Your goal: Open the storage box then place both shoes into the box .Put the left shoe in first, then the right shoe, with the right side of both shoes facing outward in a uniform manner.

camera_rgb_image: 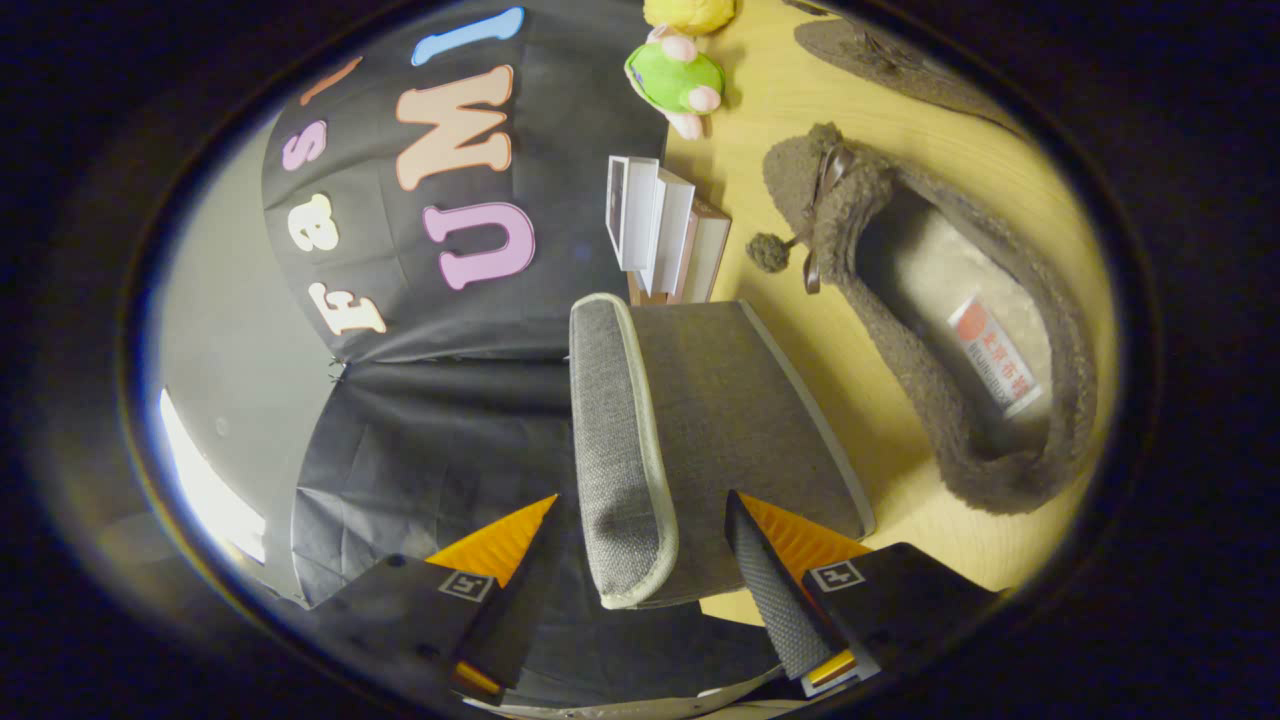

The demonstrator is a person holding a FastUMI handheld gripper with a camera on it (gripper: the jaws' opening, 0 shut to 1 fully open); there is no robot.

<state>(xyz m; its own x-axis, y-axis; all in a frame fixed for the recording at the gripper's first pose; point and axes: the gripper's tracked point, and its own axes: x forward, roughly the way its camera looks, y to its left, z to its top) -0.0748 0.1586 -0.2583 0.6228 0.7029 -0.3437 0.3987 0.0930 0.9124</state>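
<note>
At the centre of the frame stood the grey woven-fabric storage box (700,420) with pale piping along its edges, seen tilted because the whole view was rolled sideways. The gripper (640,560) had its two fingers spread apart at the bottom of the frame, and the rounded near edge of the box sat in the gap between them. The right-hand finger (775,590) lay close against the box's flat grey panel, though contact could not be judged; the left-hand finger (500,590) stood clear of the box, against the dark cloth.

To the right of the box, on the light wooden table (830,360), lay a brown fluffy slipper-style shoe (930,320) with a ribbon bow and a small pompom at its toe. Its opening faced the camera, showing a pale lining with a white and red label; the print there was too small to read. A second dark shoe (890,60) lay at the upper right, partly cut off.

Just beyond the box stood a few white and brown books (660,225). Toward the top centre were a green plush toy (675,80) with pink parts and a yellow plush toy (690,12).
</note>
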